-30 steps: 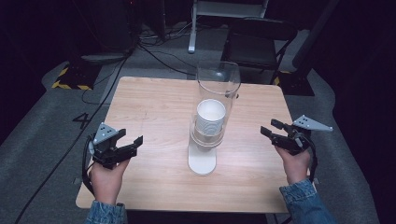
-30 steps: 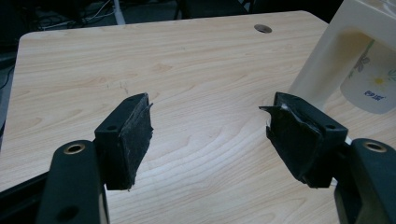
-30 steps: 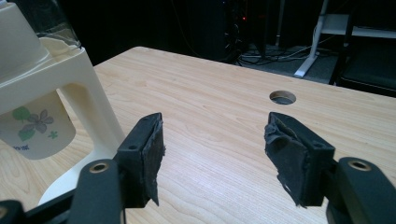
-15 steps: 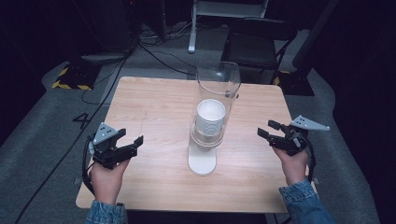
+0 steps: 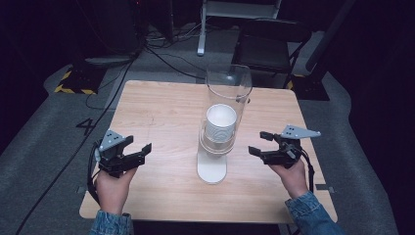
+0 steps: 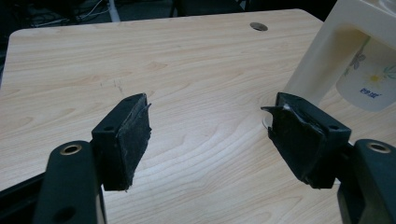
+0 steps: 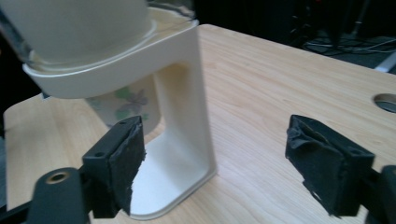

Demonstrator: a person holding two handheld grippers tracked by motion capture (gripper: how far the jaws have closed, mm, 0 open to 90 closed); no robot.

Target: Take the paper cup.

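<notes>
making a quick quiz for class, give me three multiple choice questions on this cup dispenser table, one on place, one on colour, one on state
1. Where does the cup dispenser stand?
A. middle of the table
B. front left corner
C. on the floor

2. What colour is the dispenser's stand?
A. red
B. cream
C. black

3. How are the left tongs?
A. shut on a cup
B. shut on nothing
C. open, holding nothing

Answers:
1 A, the high view shows it between the two hands.
2 B, the right tongs' view shows a cream stand.
3 C, bare wood shows in the wide gap between the jaws.

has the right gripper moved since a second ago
Yes. The right gripper has slid left across the wooden table, closer to the cream cup dispenser stand, jaws open.
</notes>
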